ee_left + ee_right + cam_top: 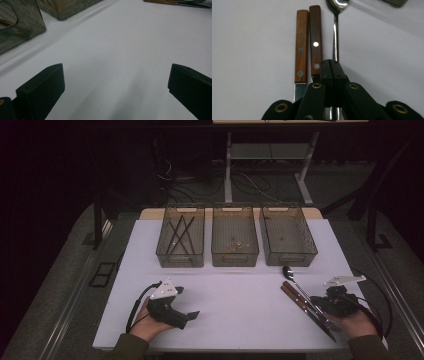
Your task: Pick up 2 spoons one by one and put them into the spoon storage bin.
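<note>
Cutlery lay at the near right of the white table (240,305): two wooden-handled knives (308,42) side by side and a shiny metal spoon (336,27) just right of them. The right gripper (333,62) hovered over that group with its black jaws pressed together; whether they pinched the spoon's stem could not be told. The left gripper (115,82) rested at the near left, jaws spread wide over bare tabletop. Three smoky translucent plastic bins (235,252) stood in a row at the far side, the left one holding dark sticks (181,234).
</note>
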